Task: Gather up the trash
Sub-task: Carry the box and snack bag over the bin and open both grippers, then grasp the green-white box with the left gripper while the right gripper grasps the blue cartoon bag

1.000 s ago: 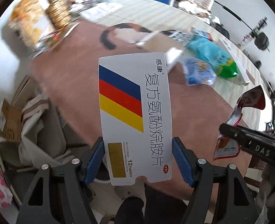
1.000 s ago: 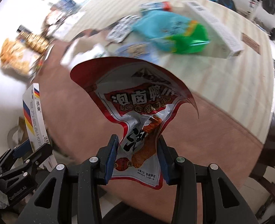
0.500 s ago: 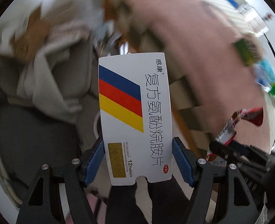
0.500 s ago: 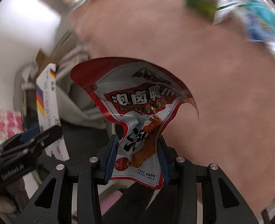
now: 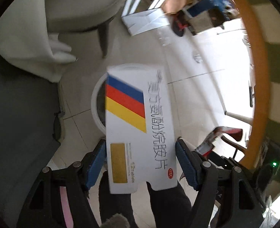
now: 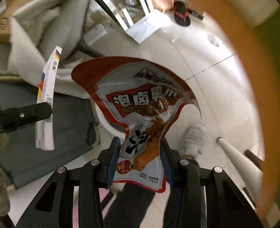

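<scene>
A white medicine box (image 5: pixel 140 114) with blue, red and yellow stripes stands between the blue pads of my left gripper (image 5: pixel 140 143). The jaws are opening; the box looks blurred and loose between them. It hangs over the white rim of a round bin (image 5: pixel 95 102) on the floor. My right gripper (image 6: pixel 140 144) pinches the lower end of a red and silver snack wrapper (image 6: pixel 140 98), though its jaws are just starting to open. The bin's rim (image 6: pixel 105 121) shows behind the wrapper. In the right wrist view the box (image 6: pixel 46 98) is edge-on at the left.
An orange table edge (image 5: pixel 254 76) curves down the right. A chair draped in pale cloth (image 5: pixel 35 43) and a dark grey pad (image 5: pixel 16 123) lie left of the bin. Papers and boxes (image 5: pixel 143 20) litter the tiled floor. A person's dark trouser legs (image 5: pixel 159 209) and fuzzy slipper (image 6: pixel 194 138) are close.
Both grippers have swung from above the table down to the floor beside it, now pointing at the bin. The left pads have spread slightly from the box.
</scene>
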Available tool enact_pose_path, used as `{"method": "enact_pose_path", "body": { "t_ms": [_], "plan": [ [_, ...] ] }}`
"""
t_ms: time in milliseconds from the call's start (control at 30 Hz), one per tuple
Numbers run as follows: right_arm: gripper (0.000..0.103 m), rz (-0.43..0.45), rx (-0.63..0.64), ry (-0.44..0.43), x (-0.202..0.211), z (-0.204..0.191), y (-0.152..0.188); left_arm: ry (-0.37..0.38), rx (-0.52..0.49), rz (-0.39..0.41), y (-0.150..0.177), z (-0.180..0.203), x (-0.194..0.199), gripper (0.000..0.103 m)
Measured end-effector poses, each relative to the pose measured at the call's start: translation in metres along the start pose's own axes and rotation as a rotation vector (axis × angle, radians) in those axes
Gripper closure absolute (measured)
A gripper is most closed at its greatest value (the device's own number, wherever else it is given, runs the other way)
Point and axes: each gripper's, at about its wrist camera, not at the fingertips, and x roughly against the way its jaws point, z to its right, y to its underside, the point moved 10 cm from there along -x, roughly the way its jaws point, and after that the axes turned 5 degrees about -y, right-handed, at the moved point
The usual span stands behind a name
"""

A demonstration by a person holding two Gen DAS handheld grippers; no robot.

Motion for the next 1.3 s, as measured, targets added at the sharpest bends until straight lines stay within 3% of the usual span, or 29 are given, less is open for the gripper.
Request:
{"method": "enact_pose_path", "body": {
  "t_ms": [67,100,200,267,333,433,833,1300],
  "plan": [
    [0.051,-0.014,-0.017,-0.011,-0.031,0.005,-0.007,-0.010,0.027,-0.007,-0.006,-0.015,-0.018,0.010],
    [0.051,-0.020,-0.014,-0.010,-0.040,0.008,-0.009,-0.025,0.034,-0.001,-0.009,-0.021,-0.024,0.010],
    [0.036,-0.050,-0.001,0.011,-0.070,0.016,-0.013,-0.110,0.037,0.045,-0.016,-0.037,-0.031,0.005],
    [0.012,-0.067,0.004,0.015,-0.080,0.019,-0.016,-0.167,0.037,0.088,-0.019,-0.046,-0.029,0.005],
    [0.004,-0.064,0.018,0.022,-0.080,0.020,-0.016,-0.245,0.023,0.140,-0.020,-0.055,-0.022,0.005],
    [0.004,-0.041,0.035,0.081,-0.068,0.023,-0.018,-0.329,-0.003,0.185,-0.016,-0.065,-0.013,0.005],
    [0.004,0.045,0.039,0.190,-0.001,0.018,-0.011,-0.383,-0.009,0.191,0.024,-0.055,0.028,0.005],
    [0.004,0.124,0.050,0.145,0.146,-0.027,0.021,-0.368,-0.011,0.212,0.088,-0.025,0.145,0.005]
  ]
}}
